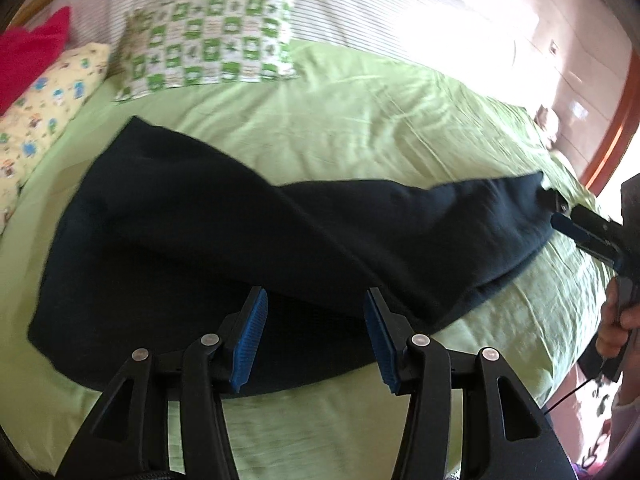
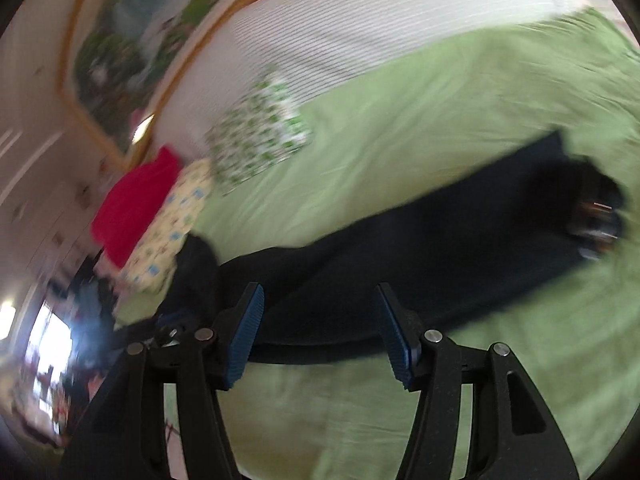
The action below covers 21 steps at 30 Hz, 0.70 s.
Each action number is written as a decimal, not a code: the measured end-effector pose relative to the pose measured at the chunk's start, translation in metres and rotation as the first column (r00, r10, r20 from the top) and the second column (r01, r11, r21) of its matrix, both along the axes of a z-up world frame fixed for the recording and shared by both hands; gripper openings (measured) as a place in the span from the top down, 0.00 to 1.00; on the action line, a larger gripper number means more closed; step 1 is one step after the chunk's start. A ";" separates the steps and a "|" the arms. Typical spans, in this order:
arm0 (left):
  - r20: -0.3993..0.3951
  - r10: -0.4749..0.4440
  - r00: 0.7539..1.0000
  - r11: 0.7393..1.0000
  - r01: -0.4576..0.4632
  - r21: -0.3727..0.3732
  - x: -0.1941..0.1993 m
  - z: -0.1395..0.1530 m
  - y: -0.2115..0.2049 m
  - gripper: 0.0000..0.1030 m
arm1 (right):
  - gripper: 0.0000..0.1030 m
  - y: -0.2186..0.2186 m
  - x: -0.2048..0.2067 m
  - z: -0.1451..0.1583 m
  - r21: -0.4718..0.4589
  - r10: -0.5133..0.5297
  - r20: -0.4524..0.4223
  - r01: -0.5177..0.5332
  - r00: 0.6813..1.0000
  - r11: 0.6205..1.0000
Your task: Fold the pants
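Hovering wide: left hand-held gripper | right hand-held gripper wide | pants edge near, green sheet beyond

Matt dark cloth pants on creased green cotton-like bedsheet; ribbed blue pads.

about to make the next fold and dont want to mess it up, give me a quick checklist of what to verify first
1. Left gripper open: ok, jaws wide apart over the near edge of the pants.
2. Right gripper open: ok, jaws apart and nothing between them.
3. Pants lying flat on the green sheet: not ok, one leg lies rumpled across the other.
4. Pillow off the pants: ok, it lies apart near the headboard.
5. Right gripper touching the leg end: cannot tell, too blurred.
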<state>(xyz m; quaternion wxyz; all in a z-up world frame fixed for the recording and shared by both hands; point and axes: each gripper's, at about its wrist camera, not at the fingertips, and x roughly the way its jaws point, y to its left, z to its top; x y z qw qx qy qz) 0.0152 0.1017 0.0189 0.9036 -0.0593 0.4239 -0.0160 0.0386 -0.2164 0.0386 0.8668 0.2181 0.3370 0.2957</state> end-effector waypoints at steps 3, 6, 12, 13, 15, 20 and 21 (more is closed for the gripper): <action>0.013 0.036 0.999 0.999 -0.036 -0.002 -0.004 0.005 0.018 0.47 | 0.35 0.030 0.000 0.004 0.031 0.090 0.048 -0.091 0.995 0.995; 0.023 0.071 0.997 0.997 -0.071 -0.002 -0.003 0.010 0.036 0.47 | 0.21 0.057 0.008 0.001 0.037 0.154 0.012 -0.154 0.988 0.987; 0.045 0.125 0.991 0.992 -0.126 0.028 -0.001 0.022 0.070 0.43 | 0.21 0.104 0.024 -0.009 0.000 0.261 -0.078 -0.262 0.962 0.965; 0.048 0.133 0.990 0.990 -0.134 0.031 0.001 0.024 0.076 0.43 | 0.21 0.110 0.026 -0.011 0.000 0.273 -0.085 -0.274 0.958 0.962; 0.051 0.143 0.988 0.989 -0.145 0.038 0.004 0.026 0.086 0.43 | 0.21 0.123 0.030 -0.013 0.002 0.297 -0.093 -0.299 0.950 0.954; 0.042 0.172 0.984 0.984 -0.174 0.034 0.014 0.029 0.115 0.43 | 0.21 0.145 0.033 -0.014 -0.045 0.318 -0.083 -0.322 0.944 0.946; 0.038 0.174 0.984 0.984 -0.175 0.029 0.017 0.029 0.121 0.42 | 0.21 0.148 0.034 -0.013 -0.048 0.326 -0.082 -0.330 0.942 0.943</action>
